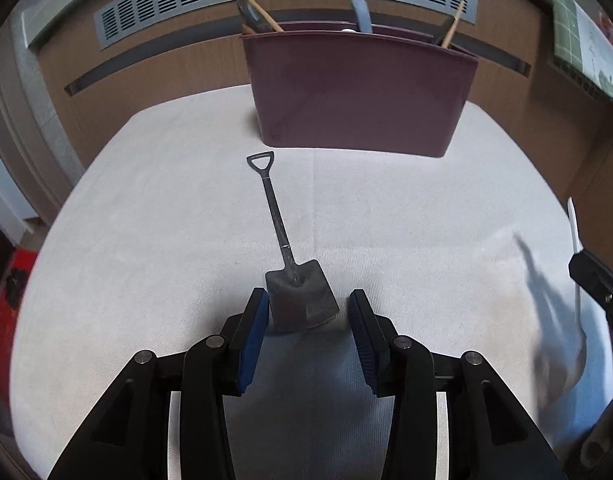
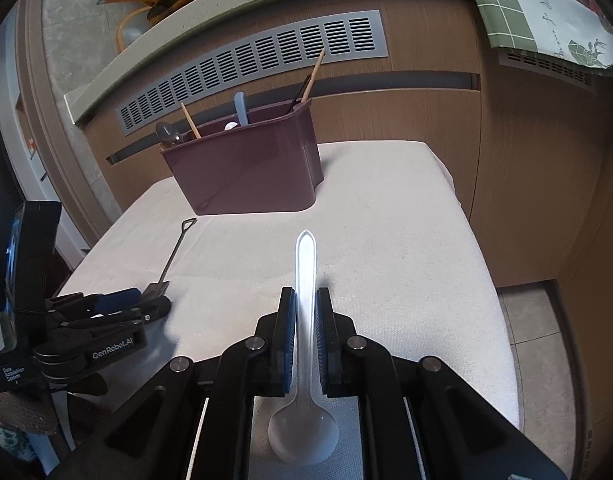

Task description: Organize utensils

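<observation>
A dark metal shovel-shaped spoon lies on the white cloth, blade toward me, handle pointing at a maroon utensil holder. My left gripper is open, its blue pads on either side of the blade. My right gripper is shut on a white plastic spoon, handle pointing forward, bowl near the camera. The holder holds chopsticks, a blue handle and a metal spoon. The shovel spoon and the left gripper show at the left of the right wrist view.
The cloth-covered table stands against a wooden cabinet with a grey vent grille. A green checked cloth hangs from the counter at the upper right. The right gripper with its spoon shows at the right edge of the left wrist view.
</observation>
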### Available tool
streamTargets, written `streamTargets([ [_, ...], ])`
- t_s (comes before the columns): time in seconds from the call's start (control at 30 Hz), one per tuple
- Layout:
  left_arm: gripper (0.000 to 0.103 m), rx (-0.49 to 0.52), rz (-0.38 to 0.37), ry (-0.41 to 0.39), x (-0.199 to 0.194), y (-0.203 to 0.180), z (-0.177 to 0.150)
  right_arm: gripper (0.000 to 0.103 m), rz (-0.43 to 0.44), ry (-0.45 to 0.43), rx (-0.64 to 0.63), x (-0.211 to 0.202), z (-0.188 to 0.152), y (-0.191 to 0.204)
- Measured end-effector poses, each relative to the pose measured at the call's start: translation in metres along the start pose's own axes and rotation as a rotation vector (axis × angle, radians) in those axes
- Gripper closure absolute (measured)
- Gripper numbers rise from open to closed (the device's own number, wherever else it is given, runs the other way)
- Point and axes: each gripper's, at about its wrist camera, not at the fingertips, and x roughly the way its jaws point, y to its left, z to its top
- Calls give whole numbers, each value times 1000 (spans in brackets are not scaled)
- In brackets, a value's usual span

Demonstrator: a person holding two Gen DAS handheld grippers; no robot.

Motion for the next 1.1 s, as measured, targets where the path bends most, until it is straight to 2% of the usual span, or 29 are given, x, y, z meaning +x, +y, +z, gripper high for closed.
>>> streamTargets([
  [0.13,58,-33,-44,-31,2,10,-1,94,-2,-5,8,-1,0,-2],
  [0.37,59,37,0,-28,2,-1,0,94,-17,1,5,1,0,-1],
  [0.5,68,95,21,-53,-4,-7,-3,94,-26,4,9,1,0,-1],
  [0.57,95,146,27,-109,-14,-9,-5,94,-34,3,9,1,0,-1],
  [0.63,95,183,35,-188,-30,-7,-3,94,-41,3,7,1,0,0],
  [0.73,95,181,31,-312,-59,5,2,94,-49,6,1,0,3,2],
  [0.8,95,151,4,-352,-74,19,8,94,-50,2,-4,-3,6,4],
  [0.83,95,124,-28,-344,-77,28,11,94,-53,-3,-8,-5,8,6],
  [0.9,95,75,-93,-260,-75,44,15,94,-65,-17,-21,-10,12,9],
  [1.0,93,-22,-181,-174,-65,56,9,94,-86,-26,-38,-16,16,11],
  [1.03,90,-24,-180,-152,-57,54,7,94,-92,-21,-40,-16,17,12],
  [1.1,75,-31,-140,-120,-44,51,2,94,-95,-8,-39,-15,18,12],
])
